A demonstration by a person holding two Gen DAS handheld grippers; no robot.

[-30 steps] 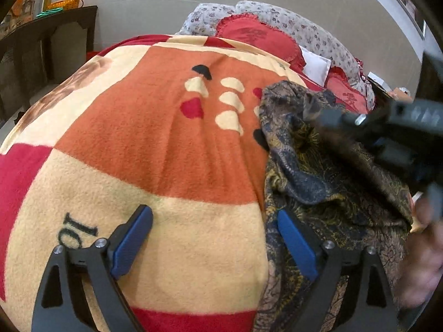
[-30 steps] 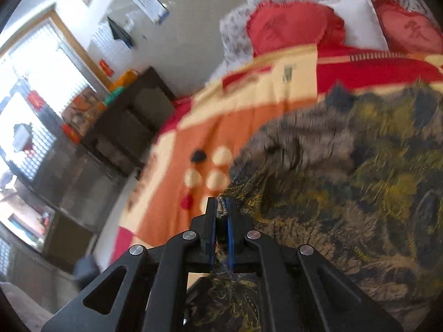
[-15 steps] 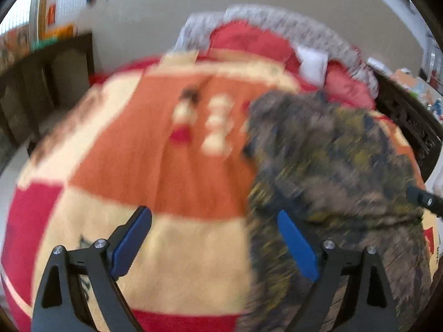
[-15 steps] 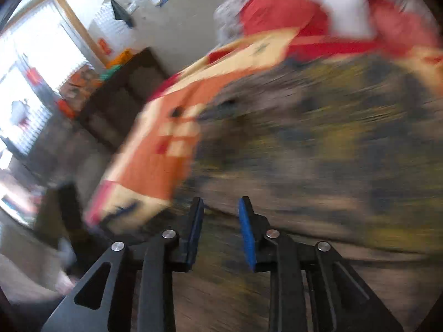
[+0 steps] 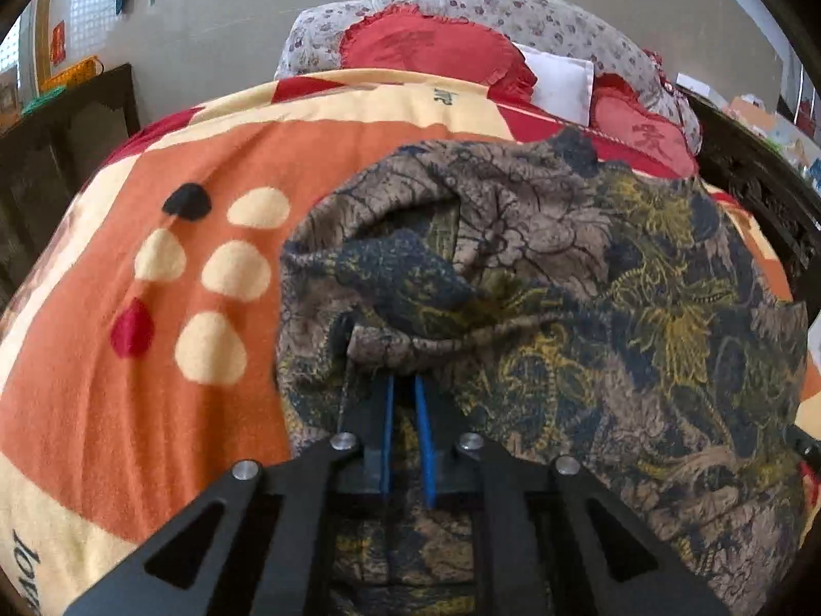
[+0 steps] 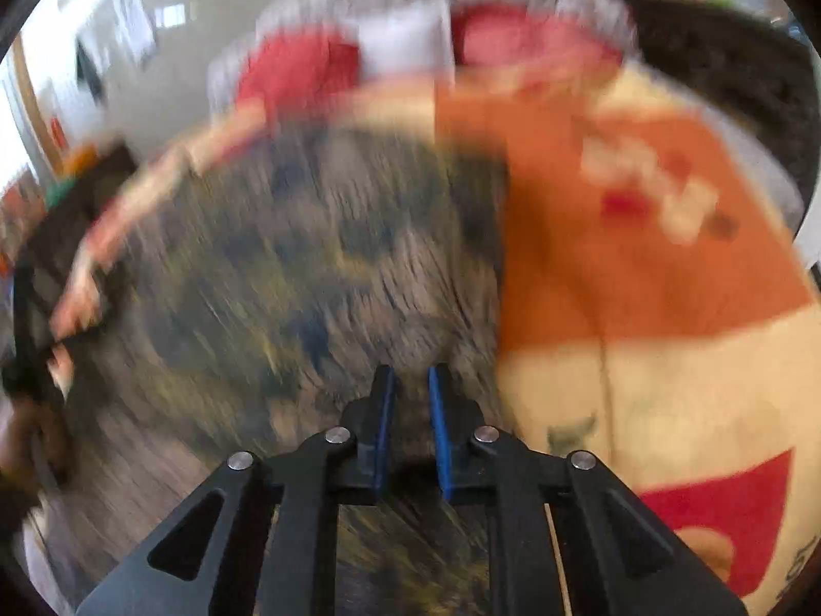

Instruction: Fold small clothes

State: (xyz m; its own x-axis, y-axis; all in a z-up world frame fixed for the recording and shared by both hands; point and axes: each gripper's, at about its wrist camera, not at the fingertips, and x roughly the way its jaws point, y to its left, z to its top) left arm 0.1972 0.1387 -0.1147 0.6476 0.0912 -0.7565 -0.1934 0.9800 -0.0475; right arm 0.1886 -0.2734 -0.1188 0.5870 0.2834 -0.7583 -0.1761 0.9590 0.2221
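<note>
A bed is covered by a large fleece blanket [image 5: 169, 308] in orange, cream and red, printed with a paw mark of cream, black and red spots; the same blanket [image 6: 641, 267] is seen, blurred, on the right side of the right wrist view. At the head of the bed a flowered quilt roll [image 5: 513, 15] is stacked behind two red cushions [image 5: 431, 51], with a white pillow [image 5: 559, 82] set between them. Dark wooden furniture [image 5: 61, 143] is seen along the left edge of the left wrist view, against a pale wall. On the blanket, toward the right half of the bed, a dark garment [image 5: 590, 297] patterned in brown, navy and yellow is spread, its near left edge bunched into a raised fold. That fold is pinched by the left gripper [image 5: 403, 385], whose blue pads are drawn nearly together with cloth caught between them. In the right wrist view the garment [image 6: 308, 267] is smeared by motion and fills the left and centre of the frame. The right gripper [image 6: 410, 380] is held low over the garment's near right edge, close to where cloth meets blanket; its blue pads stand a narrow gap apart, and whether cloth is caught between them cannot be told through the blur.
</note>
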